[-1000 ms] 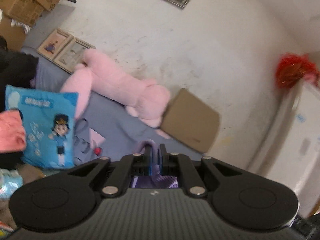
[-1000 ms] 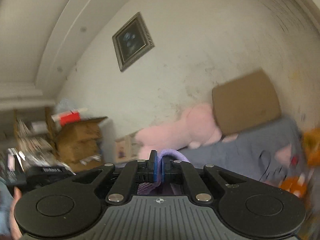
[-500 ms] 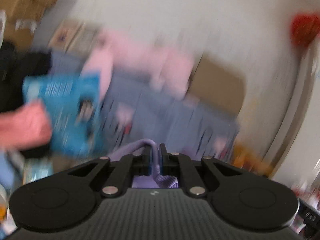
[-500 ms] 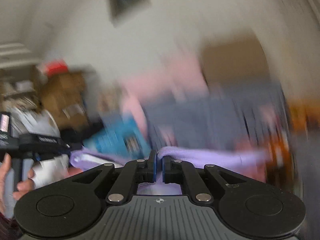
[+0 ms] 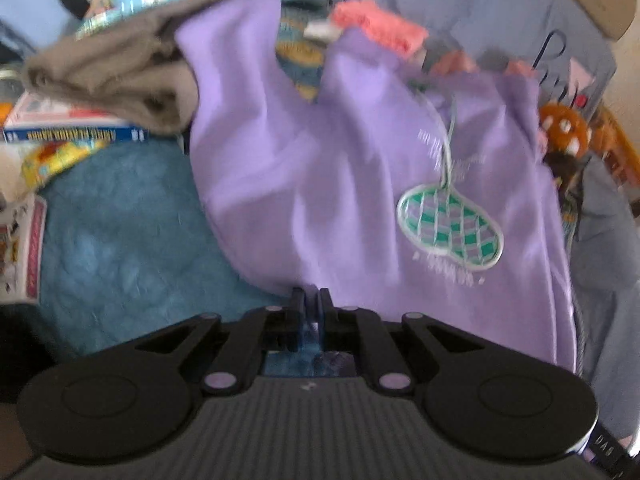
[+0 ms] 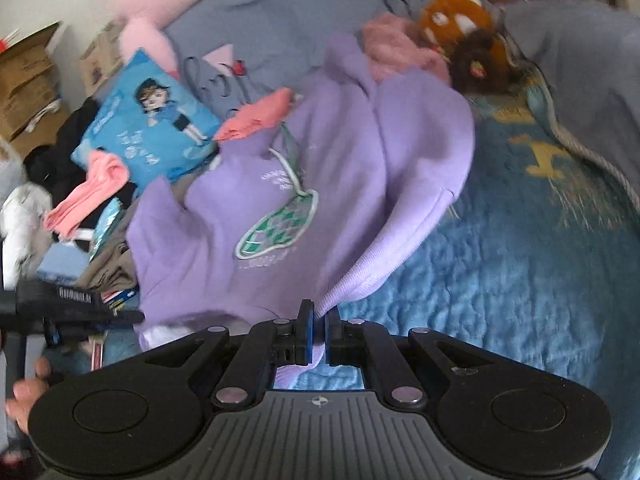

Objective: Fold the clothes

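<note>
A lilac sweatshirt (image 5: 340, 168) with a green and white racket print (image 5: 450, 228) lies spread front-up over the blue quilt (image 5: 120, 248). My left gripper (image 5: 311, 300) is shut on its near hem edge. In the right wrist view the same sweatshirt (image 6: 280, 184) is rumpled, one sleeve (image 6: 416, 208) trailing toward my right gripper (image 6: 318, 312), which is shut on the sleeve's end. The left gripper's black body (image 6: 60, 308) and a hand (image 6: 24, 392) show at that view's left edge.
A grey-brown garment (image 5: 116, 68), boxes (image 5: 68, 124) and a blue cartoon cushion (image 6: 148, 128) crowd the quilt's left side. Pink garments (image 6: 92, 196), a pink plush (image 6: 144, 36), an orange plush (image 6: 460, 20) and a grey-blue blanket (image 6: 580, 68) ring the far side.
Both grippers swung down from facing the wall to facing the bed. The lilac sweatshirt, held up before, now lies spread on the quilt, both grippers still shut on it.
</note>
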Demonstrator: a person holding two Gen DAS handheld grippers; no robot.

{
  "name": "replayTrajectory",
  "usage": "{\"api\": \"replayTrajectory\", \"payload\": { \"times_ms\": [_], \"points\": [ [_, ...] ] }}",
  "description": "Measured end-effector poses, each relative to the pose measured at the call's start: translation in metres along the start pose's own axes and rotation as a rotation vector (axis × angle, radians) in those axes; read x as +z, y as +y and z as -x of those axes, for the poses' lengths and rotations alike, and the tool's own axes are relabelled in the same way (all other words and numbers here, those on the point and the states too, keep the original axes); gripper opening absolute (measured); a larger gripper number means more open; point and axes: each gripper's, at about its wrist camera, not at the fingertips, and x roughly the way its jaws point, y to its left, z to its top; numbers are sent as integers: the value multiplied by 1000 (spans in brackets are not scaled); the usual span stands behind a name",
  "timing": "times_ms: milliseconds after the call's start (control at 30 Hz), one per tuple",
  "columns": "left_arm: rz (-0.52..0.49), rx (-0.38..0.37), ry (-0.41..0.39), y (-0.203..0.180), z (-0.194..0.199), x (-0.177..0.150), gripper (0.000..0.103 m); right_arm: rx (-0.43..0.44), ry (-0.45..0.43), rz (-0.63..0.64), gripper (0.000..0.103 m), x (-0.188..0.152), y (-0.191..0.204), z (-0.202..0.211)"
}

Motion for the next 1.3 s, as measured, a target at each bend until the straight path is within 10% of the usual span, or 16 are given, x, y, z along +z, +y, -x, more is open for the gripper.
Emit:
{"api": "replayTrajectory", "payload": {
  "times_ms": [133, 367, 500, 700, 867, 967, 1000, 1300],
  "points": [
    [-23, 19, -77, -4, 22, 9, 7, -57, 63, 182, 7, -8, 15, -9],
    [16, 52, -32, 19, 26, 12, 8, -147, 161, 11, 15, -24, -26, -27],
    [-4, 53, -47, 22, 21, 11, 43, -227, -16, -24, 45, 8, -49, -11],
    [-73, 15, -64, 5, 14, 3, 78, -210, -83, -178, 48, 47, -93, -42],
    [-129, -17, -68, -8, 10, -6, 87, -127, -75, -363, 48, 57, -128, -77],
    [-144, -40, -61, -10, 8, -10, 91, -76, -70, -473, 31, 62, -149, -98],
    [-148, -38, -59, -10, 7, -10, 91, -59, -68, -510, 1, 64, -156, -105],
    [-147, -35, -55, -6, 6, -13, 91, -113, -427, -530, 2, 77, -146, 8]
  ]
}}
